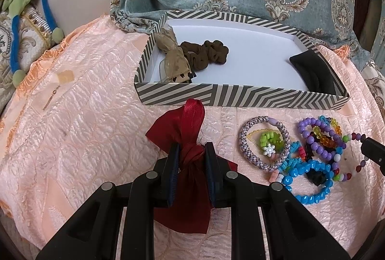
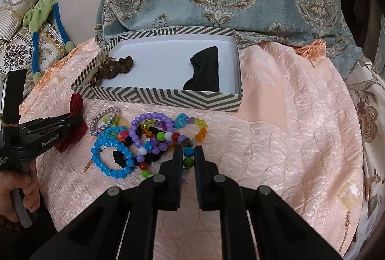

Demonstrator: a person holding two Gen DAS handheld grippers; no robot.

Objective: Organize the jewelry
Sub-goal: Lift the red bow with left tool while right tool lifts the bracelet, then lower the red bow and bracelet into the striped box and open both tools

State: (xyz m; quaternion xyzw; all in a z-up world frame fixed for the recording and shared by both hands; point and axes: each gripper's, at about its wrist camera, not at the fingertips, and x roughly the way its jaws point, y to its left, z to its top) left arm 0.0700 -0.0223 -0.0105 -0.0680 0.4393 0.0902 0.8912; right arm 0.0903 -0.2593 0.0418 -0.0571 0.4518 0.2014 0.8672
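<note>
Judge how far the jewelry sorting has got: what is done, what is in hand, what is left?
Done: the striped box already holds a brown scrunchie, a beige bow and a black cloth piece.
In hand: the left gripper is shut on the red ribbon bow; the right gripper is shut on a multicoloured bead bracelet.
Left: the purple bead bracelet, blue bead bracelet and woven bangle lie on the peach cloth.
</note>
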